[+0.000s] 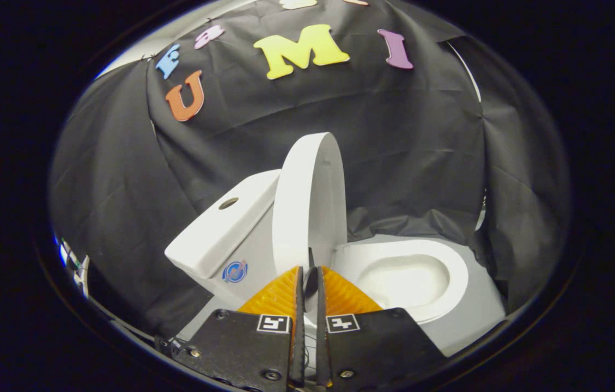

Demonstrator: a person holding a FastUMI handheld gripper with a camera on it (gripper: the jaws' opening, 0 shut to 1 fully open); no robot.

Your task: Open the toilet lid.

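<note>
Evidently rigid, smooth and light, the raised lid (310, 201) stood just ahead of the nearly closed, empty gripper (310, 277), its thin rim the natural hold.

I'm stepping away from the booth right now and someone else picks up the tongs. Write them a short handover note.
Tongs: fingers nearly closed, only a thin slit between them, nothing visibly gripped; tips just below the lid's lower edge.
Toilet lid: raised, standing about upright against the tank.
Seat: down, bowl exposed, beyond and beside the fingers.
Done: the lid looks fully open.
Left: probably only to back the tongs away and check the lid stays up.
</note>
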